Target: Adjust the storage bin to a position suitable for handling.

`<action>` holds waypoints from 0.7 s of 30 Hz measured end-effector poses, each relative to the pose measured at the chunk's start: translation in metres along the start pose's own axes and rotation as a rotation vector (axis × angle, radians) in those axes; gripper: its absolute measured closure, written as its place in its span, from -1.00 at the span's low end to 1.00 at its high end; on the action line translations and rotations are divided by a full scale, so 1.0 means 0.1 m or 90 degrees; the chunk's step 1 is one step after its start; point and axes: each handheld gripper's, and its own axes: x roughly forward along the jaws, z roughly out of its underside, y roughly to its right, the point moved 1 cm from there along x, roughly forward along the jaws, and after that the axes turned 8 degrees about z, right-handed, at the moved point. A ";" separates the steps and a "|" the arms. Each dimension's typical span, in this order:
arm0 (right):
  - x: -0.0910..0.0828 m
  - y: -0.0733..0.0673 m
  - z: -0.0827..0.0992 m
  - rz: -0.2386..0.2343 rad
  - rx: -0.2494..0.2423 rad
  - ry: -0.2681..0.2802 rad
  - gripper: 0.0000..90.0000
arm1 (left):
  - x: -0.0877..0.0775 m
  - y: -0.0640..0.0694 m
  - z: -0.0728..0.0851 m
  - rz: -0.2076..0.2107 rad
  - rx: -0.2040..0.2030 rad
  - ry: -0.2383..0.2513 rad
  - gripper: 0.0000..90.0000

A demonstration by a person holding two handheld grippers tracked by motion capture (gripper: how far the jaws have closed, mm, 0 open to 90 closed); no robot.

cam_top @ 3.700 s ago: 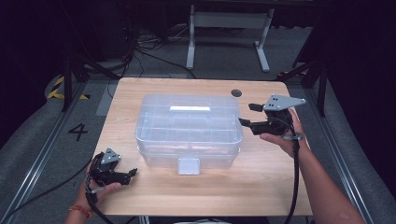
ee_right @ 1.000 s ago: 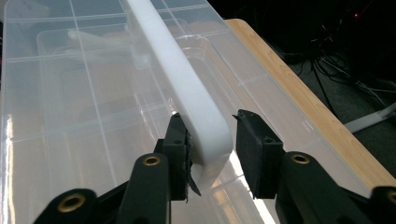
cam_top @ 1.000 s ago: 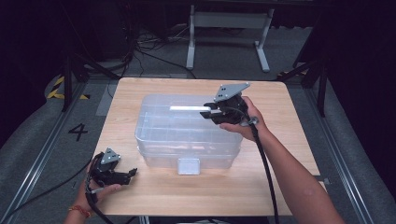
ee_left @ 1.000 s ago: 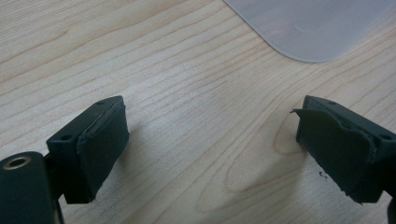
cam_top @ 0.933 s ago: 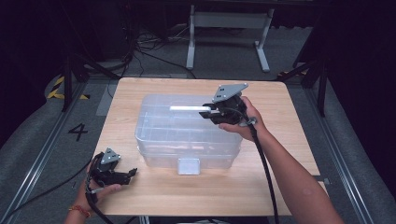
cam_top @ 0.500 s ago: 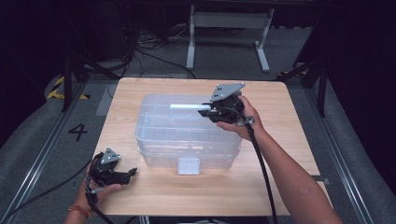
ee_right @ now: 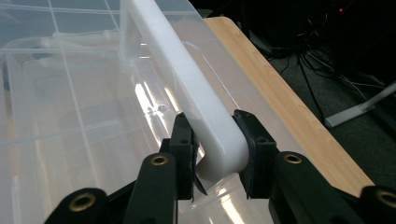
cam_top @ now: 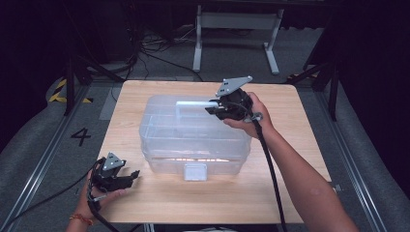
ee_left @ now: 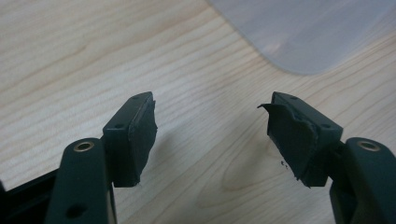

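High view: a clear plastic storage box [cam_top: 193, 137] sits in the middle of the wooden table [cam_top: 300, 159], its latch facing the person. The white handle [cam_top: 196, 103] lies along the far edge of the lid. The right gripper [cam_top: 212, 109] reaches in from the right side and meets that handle at its right end, the hand [cam_top: 249, 116] wrapped round the black body and the cable running back along the forearm. The left gripper [cam_top: 133, 175] rests low at the near left corner of the table, well apart from the box, pointing toward it.

In the right gripper view the two black jaws pinch the handle [ee_right: 201, 107] at its rounded end, pads pressed against both sides of the white bar, with the compartmented lid [ee_right: 70, 93] beneath.

In the left gripper view the jaws stand spread over bare wood with nothing between them; they have just been closing somewhat. A rounded corner of the box [ee_left: 308, 32] shows ahead, clear of the pads [ee_left: 140, 135].
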 end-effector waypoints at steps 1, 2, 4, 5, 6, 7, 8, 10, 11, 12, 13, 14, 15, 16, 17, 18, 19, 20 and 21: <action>0.00 0.00 -0.01 0.001 0.000 -0.002 0.56 | -0.05 0.02 -0.04 0.003 0.002 0.015 -0.23; 0.00 0.01 -0.02 0.004 -0.005 -0.002 0.56 | -0.09 0.03 -0.07 0.005 0.002 0.022 -0.22; 0.00 0.02 -0.03 0.005 -0.005 -0.004 0.56 | -0.12 0.05 -0.10 0.002 0.004 0.032 -0.20; -0.01 0.02 -0.03 0.007 -0.006 -0.005 0.56 | -0.14 0.06 -0.12 0.003 0.006 0.041 -0.20; 0.00 0.03 -0.04 0.009 -0.005 -0.005 0.55 | -0.18 0.08 -0.15 0.005 0.007 0.056 -0.19; -0.01 0.04 -0.05 0.015 -0.009 -0.005 0.55 | -0.21 0.11 -0.19 0.002 0.014 0.064 -0.17; -0.01 0.04 -0.07 0.020 -0.009 -0.008 0.55 | -0.23 0.13 -0.22 -0.004 0.018 0.069 -0.15; -0.01 0.06 -0.09 0.023 -0.009 -0.009 0.54 | -0.27 0.18 -0.30 -0.010 0.030 0.076 -0.13; -0.01 0.07 -0.10 0.023 -0.009 -0.009 0.54 | -0.29 0.20 -0.33 -0.007 0.031 0.082 -0.11; -0.01 0.07 -0.10 0.023 -0.009 -0.009 0.54 | -0.29 0.20 -0.33 -0.007 0.031 0.082 -0.10; -0.01 0.08 -0.10 0.023 -0.010 -0.010 0.54 | -0.30 0.24 -0.37 -0.002 0.035 0.092 -0.10; -0.01 0.08 -0.10 0.023 -0.011 -0.010 0.54 | -0.33 0.27 -0.42 -0.004 0.048 0.092 -0.09; -0.01 0.09 -0.11 0.024 -0.013 -0.009 0.54 | -0.34 0.30 -0.47 0.000 0.053 0.097 -0.05; -0.01 0.09 -0.11 0.024 -0.013 -0.009 0.54 | -0.34 0.30 -0.47 0.000 0.053 0.097 -0.03; 0.00 0.09 -0.11 0.026 -0.013 -0.009 0.54 | -0.35 0.34 -0.52 0.007 0.062 0.106 -0.02; 0.00 0.09 -0.11 0.026 -0.013 -0.009 0.54 | -0.34 0.34 -0.54 0.005 0.068 0.102 0.00; -0.01 0.09 -0.11 0.026 -0.014 -0.009 0.54 | -0.34 0.35 -0.55 0.014 0.065 0.111 0.01; -0.01 0.09 -0.11 0.028 -0.014 -0.009 0.53 | -0.35 0.35 -0.56 0.017 0.069 0.115 0.05; -0.01 0.09 -0.11 0.029 -0.014 -0.009 0.54 | -0.35 0.35 -0.56 0.017 0.069 0.115 0.08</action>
